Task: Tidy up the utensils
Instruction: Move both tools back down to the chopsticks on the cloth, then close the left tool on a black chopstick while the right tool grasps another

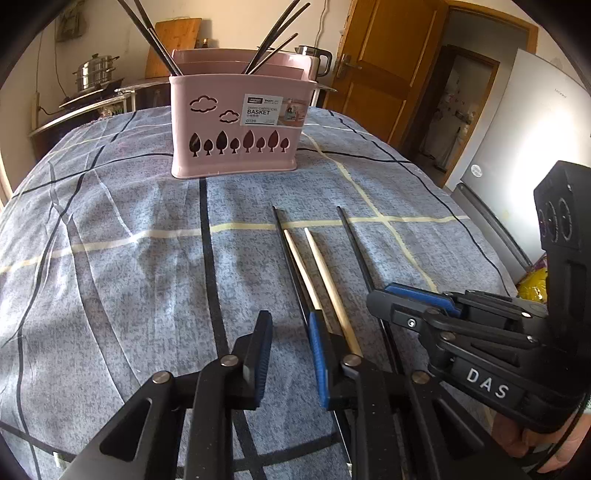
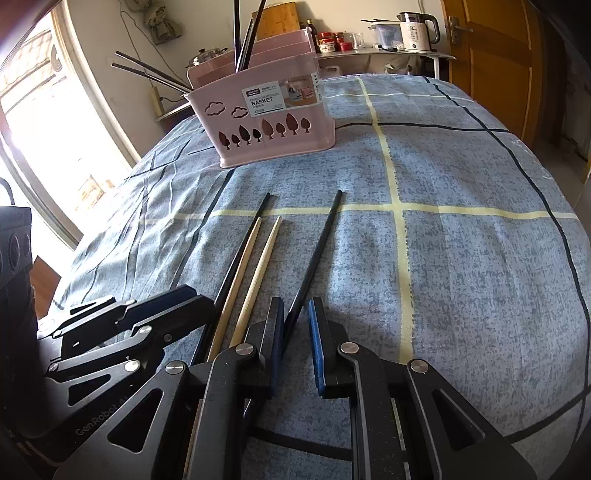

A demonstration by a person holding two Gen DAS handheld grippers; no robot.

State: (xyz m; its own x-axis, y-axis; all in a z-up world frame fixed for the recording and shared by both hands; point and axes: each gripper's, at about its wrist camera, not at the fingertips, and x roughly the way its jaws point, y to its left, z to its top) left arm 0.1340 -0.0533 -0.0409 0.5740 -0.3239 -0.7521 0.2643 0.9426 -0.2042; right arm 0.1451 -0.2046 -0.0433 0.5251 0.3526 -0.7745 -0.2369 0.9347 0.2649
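Note:
A pink utensil basket (image 1: 236, 125) (image 2: 269, 118) stands at the far middle of the table with several dark chopsticks (image 1: 273, 37) sticking out. Two black chopsticks (image 1: 354, 251) (image 2: 317, 243) and two pale wooden chopsticks (image 1: 325, 280) (image 2: 258, 269) lie side by side on the cloth. My left gripper (image 1: 290, 332) is open and empty, just left of the leftmost black chopstick. My right gripper (image 2: 295, 332) is open; the right black chopstick runs down beside its left finger (image 2: 275, 332). The right gripper also shows in the left wrist view (image 1: 406, 302).
The table wears a blue-grey checked cloth (image 1: 129, 240) (image 2: 480, 221). Behind it stand a steel pot (image 1: 94, 72), a kettle (image 2: 417, 31) and jars. A wooden door (image 1: 384, 66) and a white fridge (image 1: 524, 122) are to the right, a bright window (image 2: 44, 129) to the left.

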